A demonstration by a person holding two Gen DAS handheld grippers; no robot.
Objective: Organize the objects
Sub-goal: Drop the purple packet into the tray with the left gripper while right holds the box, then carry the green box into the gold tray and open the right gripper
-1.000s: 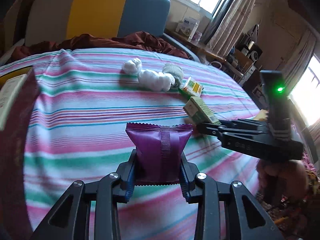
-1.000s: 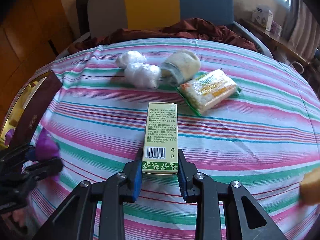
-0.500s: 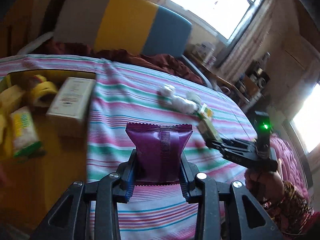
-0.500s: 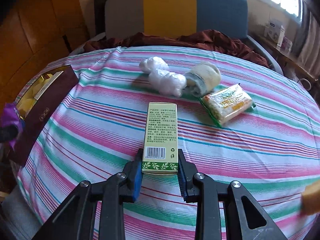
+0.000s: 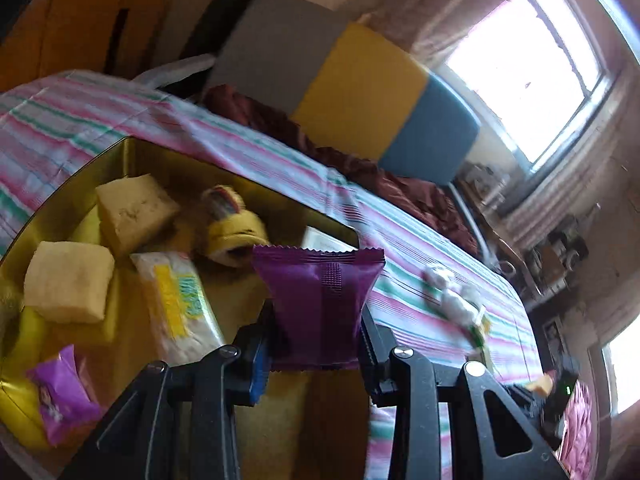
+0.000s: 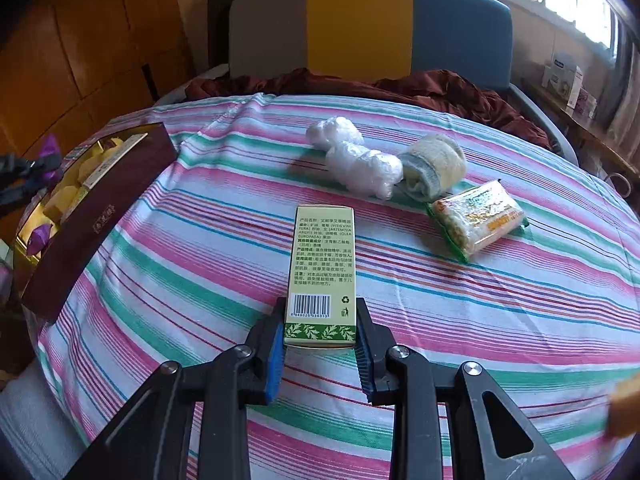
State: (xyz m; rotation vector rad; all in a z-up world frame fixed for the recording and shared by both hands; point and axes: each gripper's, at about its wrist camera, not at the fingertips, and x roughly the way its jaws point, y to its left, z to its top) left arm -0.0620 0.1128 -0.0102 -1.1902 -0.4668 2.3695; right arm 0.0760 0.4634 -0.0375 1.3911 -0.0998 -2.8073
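Observation:
My left gripper point(image 5: 316, 356) is shut on a purple snack packet point(image 5: 320, 300) and holds it above the gold-lined open box point(image 5: 132, 152). In the box lie yellow sponge blocks point(image 5: 68, 286), a tissue pack point(image 5: 180, 300), a yellow tape roll point(image 5: 236, 232) and a small purple packet point(image 5: 60, 396). My right gripper point(image 6: 320, 354) is shut on a green carton point(image 6: 322, 276) above the striped bedspread point(image 6: 480, 320). The box point(image 6: 100, 216) shows at the left edge of the right wrist view, with the left gripper point(image 6: 28, 168) over it.
On the bedspread lie white plastic-wrapped bundles point(image 6: 356, 160), a rolled towel point(image 6: 434, 166) and a noodle packet point(image 6: 478, 218). A grey, yellow and blue headboard point(image 6: 360, 24) and a dark red blanket point(image 6: 420, 88) are behind. Wooden cabinets point(image 6: 80, 40) stand at the left.
My left gripper has swung left with the purple packet, from over the bedspread to over the open box. My right gripper has pulled back slightly, still holding the carton.

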